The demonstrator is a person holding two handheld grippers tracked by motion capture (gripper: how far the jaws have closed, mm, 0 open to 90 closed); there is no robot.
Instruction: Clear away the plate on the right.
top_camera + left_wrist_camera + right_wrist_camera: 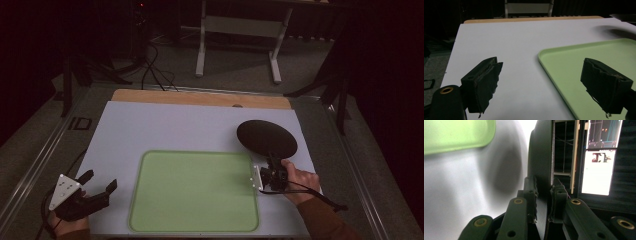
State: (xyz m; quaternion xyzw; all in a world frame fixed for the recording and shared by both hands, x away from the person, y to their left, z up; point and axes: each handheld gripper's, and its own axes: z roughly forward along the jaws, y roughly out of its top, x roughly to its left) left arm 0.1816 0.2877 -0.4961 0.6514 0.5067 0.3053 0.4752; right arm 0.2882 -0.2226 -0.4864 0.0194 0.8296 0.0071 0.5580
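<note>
A dark round plate [266,137] hangs tilted above the white table top at the right, just beyond the far right corner of a light green tray [194,191]. My right gripper [272,162] is shut on the plate's near rim. In the right gripper view the plate [541,165] stands on edge between the two jaws, with its shadow on the white surface. My left gripper [101,181] rests open at the table's near left corner, left of the tray [586,60], with nothing between its jaws.
The white board [165,127] covers a wooden table whose bare strip [200,97] shows at the far edge. A white table frame [240,30] and cables [155,70] stand on the floor beyond. Dark curtains close in both sides.
</note>
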